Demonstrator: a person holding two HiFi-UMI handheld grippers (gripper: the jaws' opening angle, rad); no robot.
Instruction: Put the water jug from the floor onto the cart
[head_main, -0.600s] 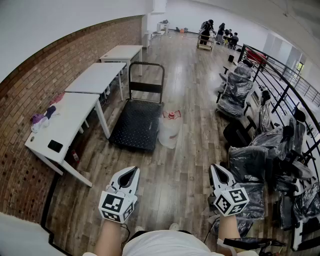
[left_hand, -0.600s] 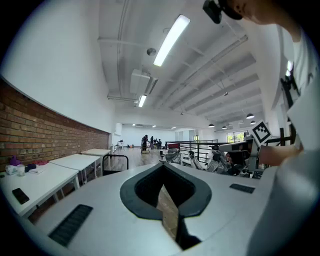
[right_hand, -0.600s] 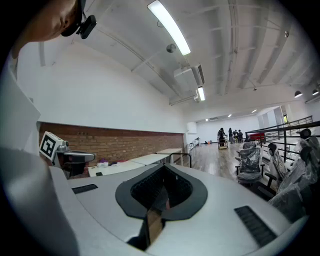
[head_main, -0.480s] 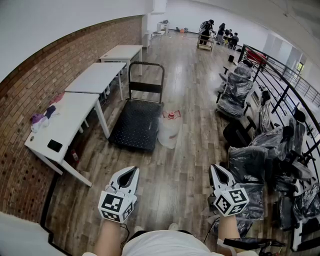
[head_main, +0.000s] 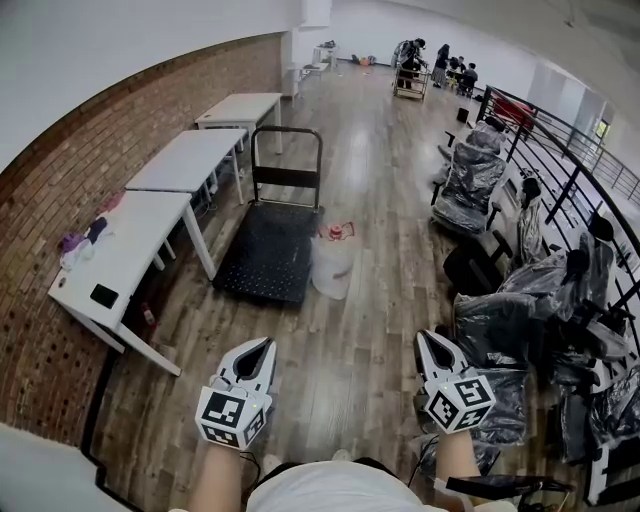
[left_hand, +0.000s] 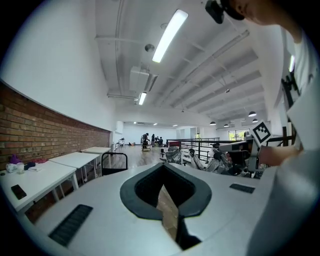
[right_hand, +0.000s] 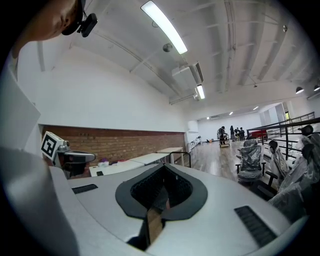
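The water jug, translucent with a red cap, stands on the wood floor against the right side of the black flat cart. The cart's upright handle is at its far end. Both grippers are held low in front of the person, well short of the jug. My left gripper and my right gripper both point forward, jaws together, nothing between them. The left gripper view shows the cart's handle far ahead; the jug shows in neither gripper view.
Three white tables line the brick wall at left; the nearest bears a phone and some cloth. Plastic-wrapped chairs and a black railing fill the right side. People stand at the hall's far end.
The cart and jug have slid slightly left in the head view. Both grippers keep the same pose and stay shut.
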